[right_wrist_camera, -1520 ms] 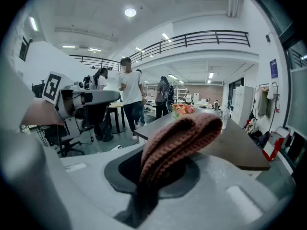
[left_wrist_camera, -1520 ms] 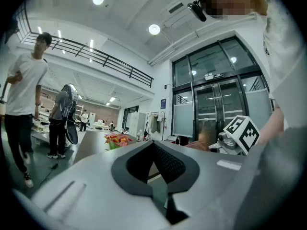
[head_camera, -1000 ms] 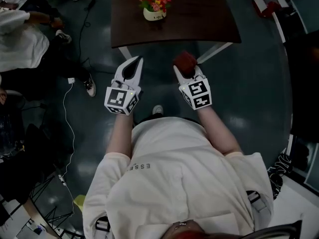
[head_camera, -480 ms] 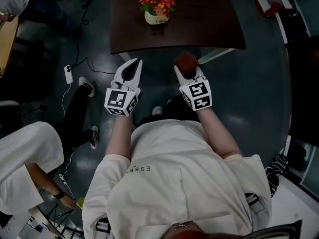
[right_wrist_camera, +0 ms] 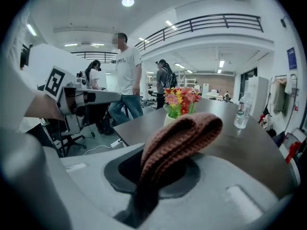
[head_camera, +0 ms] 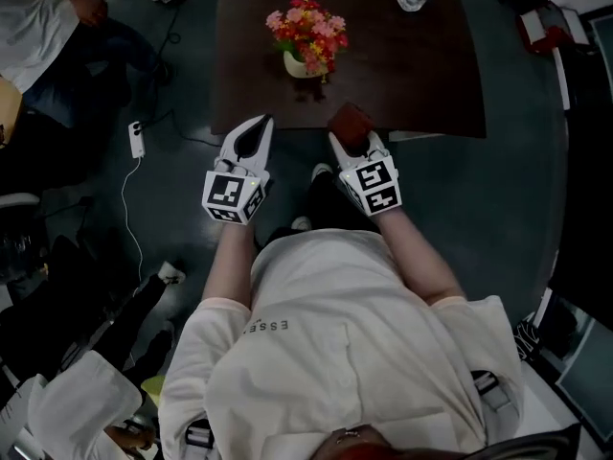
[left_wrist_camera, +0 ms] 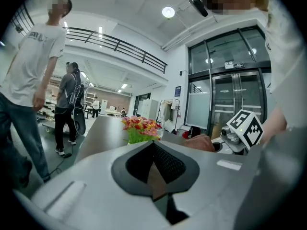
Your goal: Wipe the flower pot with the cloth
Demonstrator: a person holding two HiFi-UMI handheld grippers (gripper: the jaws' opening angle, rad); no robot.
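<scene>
Right gripper view: thick, ribbed, brown knit cloth

**Open lab hall, two storeys high**

A railed mezzanine runs above the dark counter, under round ceiling lights. Glass doors stand beyond it. People stand beside it, and a power strip lies on the floor nearby.

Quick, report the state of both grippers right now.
Left gripper: closed, nothing between its jaws.
Right gripper: closed on the brown cloth.
</scene>
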